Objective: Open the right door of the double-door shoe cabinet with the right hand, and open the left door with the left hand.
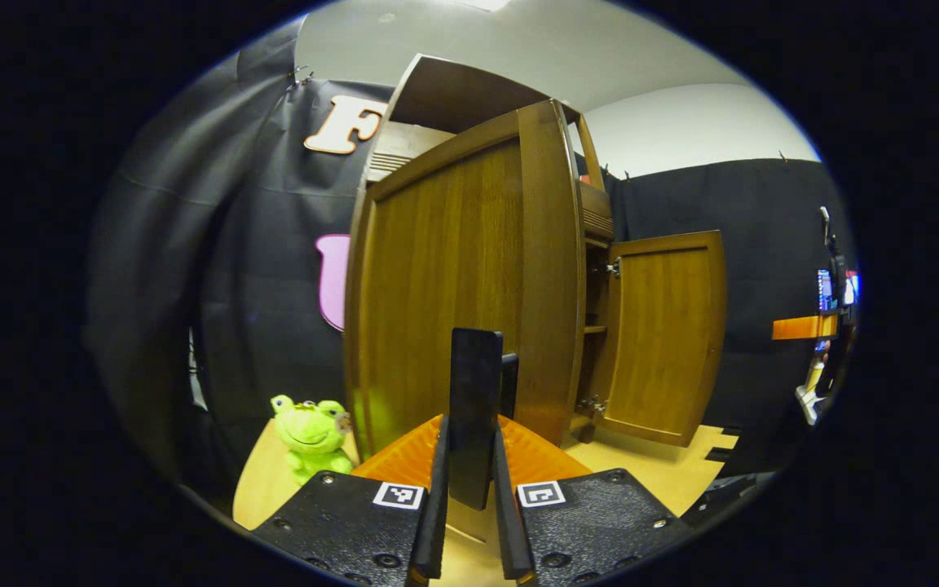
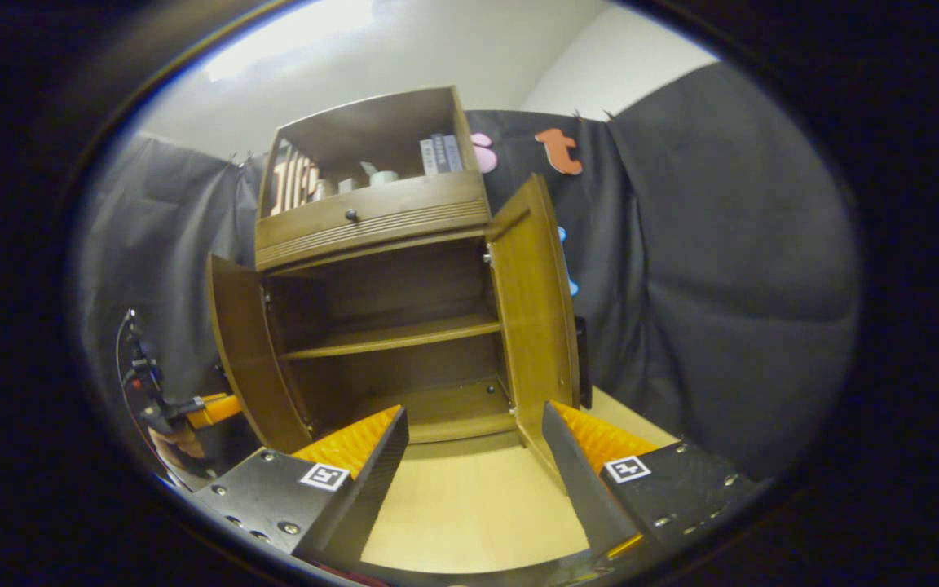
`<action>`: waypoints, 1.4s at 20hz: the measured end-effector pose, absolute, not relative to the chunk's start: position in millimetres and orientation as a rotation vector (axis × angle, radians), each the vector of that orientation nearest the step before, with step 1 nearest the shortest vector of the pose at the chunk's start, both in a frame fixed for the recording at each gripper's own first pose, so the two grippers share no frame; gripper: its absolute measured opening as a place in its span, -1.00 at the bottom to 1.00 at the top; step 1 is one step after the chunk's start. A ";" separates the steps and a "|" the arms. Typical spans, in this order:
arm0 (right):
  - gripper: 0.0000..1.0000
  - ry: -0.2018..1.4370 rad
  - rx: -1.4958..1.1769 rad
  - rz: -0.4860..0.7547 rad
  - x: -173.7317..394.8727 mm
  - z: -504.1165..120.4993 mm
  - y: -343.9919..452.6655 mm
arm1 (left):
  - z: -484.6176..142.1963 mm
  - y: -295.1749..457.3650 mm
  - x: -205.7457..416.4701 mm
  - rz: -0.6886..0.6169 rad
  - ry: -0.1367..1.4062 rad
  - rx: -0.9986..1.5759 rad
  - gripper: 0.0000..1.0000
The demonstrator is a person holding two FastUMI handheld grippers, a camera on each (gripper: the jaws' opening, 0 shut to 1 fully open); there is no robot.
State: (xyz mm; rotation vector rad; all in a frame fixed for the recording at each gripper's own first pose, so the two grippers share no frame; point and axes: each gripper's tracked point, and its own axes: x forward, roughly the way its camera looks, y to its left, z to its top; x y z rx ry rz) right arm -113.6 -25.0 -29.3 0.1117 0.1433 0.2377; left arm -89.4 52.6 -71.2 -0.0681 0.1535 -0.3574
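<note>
- Nearest of all, my left gripper (image 1: 473,497) has its fingers closed on the black handle (image 1: 476,412) of the left door (image 1: 453,293); that handle stands upright, straight ahead of my tongs.
- My right gripper (image 2: 473,456) gapes wide and holds nothing.
- Seen from it, the shoe cabinet (image 2: 380,326) faces me; the right door (image 2: 533,314) is swung out on the cabinet's right side, nearest that hand.
- Both doors stand open, so I judge only letting go remains.
- Beside the cabinet's left door sits a green frog toy (image 1: 312,436).
</note>
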 end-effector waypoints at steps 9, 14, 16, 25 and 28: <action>0.96 0.081 0.051 0.268 -106.2 -19.5 -3.6 | -49.4 140.9 -81.9 -0.208 0.118 0.018 -0.80; 0.96 0.080 0.055 0.274 -102.9 -24.2 -3.3 | -44.9 143.9 -87.3 -0.268 0.102 0.012 -0.61; 1.00 0.077 0.055 0.281 -104.9 -25.3 -1.2 | -44.0 144.3 -88.7 -0.261 0.096 0.031 -0.73; 0.96 0.044 0.076 0.313 -114.7 -35.7 3.9 | -42.5 157.1 -93.9 -0.238 0.097 0.049 -0.64; 0.86 0.055 0.075 0.314 -113.4 -39.7 3.8 | -41.5 162.0 -93.1 -0.224 0.099 0.027 -0.60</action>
